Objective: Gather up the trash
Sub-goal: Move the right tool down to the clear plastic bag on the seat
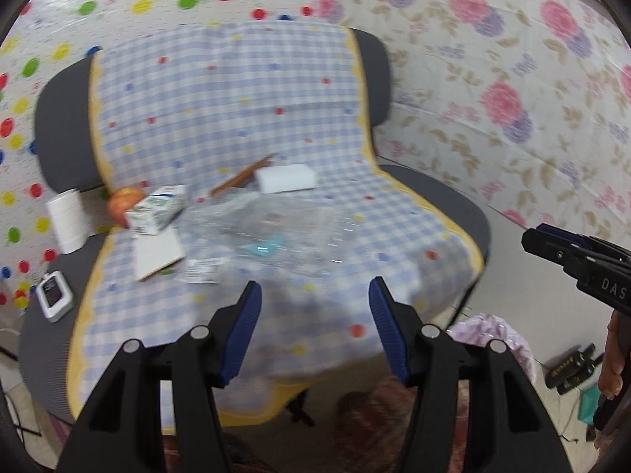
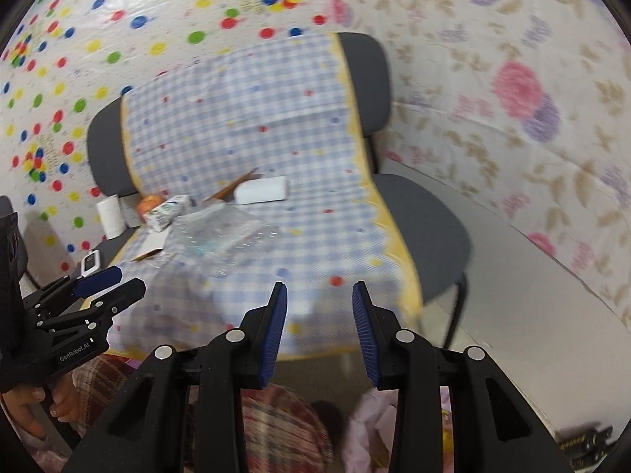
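Note:
A chair draped in a blue checked cloth (image 1: 244,90) carries the litter. On the seat lie a crumpled clear plastic wrapper (image 1: 276,228), a small milk carton (image 1: 157,209), a white card (image 1: 157,254), a torn label (image 1: 201,270), a white foam block (image 1: 286,177) and a brown stick (image 1: 240,177). My left gripper (image 1: 314,285) hangs open over the seat's front edge, nothing between its pads. My right gripper (image 2: 318,287) is open too, empty, over the front of the seat; the wrapper (image 2: 221,236) lies beyond it. Each gripper shows in the other's view, the left gripper (image 2: 130,279) and the right gripper (image 1: 530,236).
An apple (image 1: 124,201) sits behind the carton. A white roll (image 1: 67,220) and a small white device (image 1: 55,295) rest on the seat's left side. A pink plastic bag (image 1: 497,335) lies below the chair's front right, black items (image 1: 572,366) on the floor. Patterned sheets hang behind.

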`<state>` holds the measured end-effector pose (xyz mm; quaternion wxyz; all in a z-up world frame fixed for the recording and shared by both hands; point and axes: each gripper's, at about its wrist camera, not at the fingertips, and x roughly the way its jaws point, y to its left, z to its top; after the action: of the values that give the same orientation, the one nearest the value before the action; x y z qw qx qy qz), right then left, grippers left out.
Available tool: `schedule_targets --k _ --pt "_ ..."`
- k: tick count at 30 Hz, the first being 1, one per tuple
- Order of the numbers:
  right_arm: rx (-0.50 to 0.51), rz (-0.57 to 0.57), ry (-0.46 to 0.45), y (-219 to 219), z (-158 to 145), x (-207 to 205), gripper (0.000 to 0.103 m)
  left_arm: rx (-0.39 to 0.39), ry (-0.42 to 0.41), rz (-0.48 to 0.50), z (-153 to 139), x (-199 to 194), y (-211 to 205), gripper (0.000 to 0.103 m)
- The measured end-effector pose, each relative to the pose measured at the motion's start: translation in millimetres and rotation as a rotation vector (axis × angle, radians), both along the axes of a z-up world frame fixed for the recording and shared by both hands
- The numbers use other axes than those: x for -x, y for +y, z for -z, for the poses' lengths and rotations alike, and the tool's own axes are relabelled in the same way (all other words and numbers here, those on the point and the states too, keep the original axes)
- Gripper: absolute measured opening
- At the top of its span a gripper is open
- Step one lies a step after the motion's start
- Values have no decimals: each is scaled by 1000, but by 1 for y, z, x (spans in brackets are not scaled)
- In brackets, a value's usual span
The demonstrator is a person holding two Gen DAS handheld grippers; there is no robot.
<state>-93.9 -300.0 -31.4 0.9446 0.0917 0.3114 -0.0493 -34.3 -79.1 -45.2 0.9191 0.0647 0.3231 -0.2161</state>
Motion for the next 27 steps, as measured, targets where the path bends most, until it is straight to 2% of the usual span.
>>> schedule_targets --k 4,6,7,8,14,18,23,26,27 --pt "1 -73 -10 25 -5 -32 46 -3 -17 -107 -9 -21 37 68" --pt "-2 -99 -15 34 -8 -47 51 -5 -32 -154 -14 -30 53 77" --pt "0 -115 -19 39 -10 -55 57 -6 -36 -173 -15 -35 59 77" --pt "6 -130 -19 44 -11 -62 59 -9 -38 -196 -15 -42 67 77" --pt "63 -216 88 75 16 -112 59 -25 -8 -271 5 -71 89 77" --pt "51 -221 158 83 44 -138 59 -15 28 -274 21 -81 92 77" --pt "3 -212 179 83 67 -151 60 -34 47 -260 34 -87 87 77" --pt "34 -219 188 92 72 -160 60 -36 51 -262 38 -91 88 77" --pt "77 -226 200 100 73 -164 60 -35 50 -263 38 -92 89 77"
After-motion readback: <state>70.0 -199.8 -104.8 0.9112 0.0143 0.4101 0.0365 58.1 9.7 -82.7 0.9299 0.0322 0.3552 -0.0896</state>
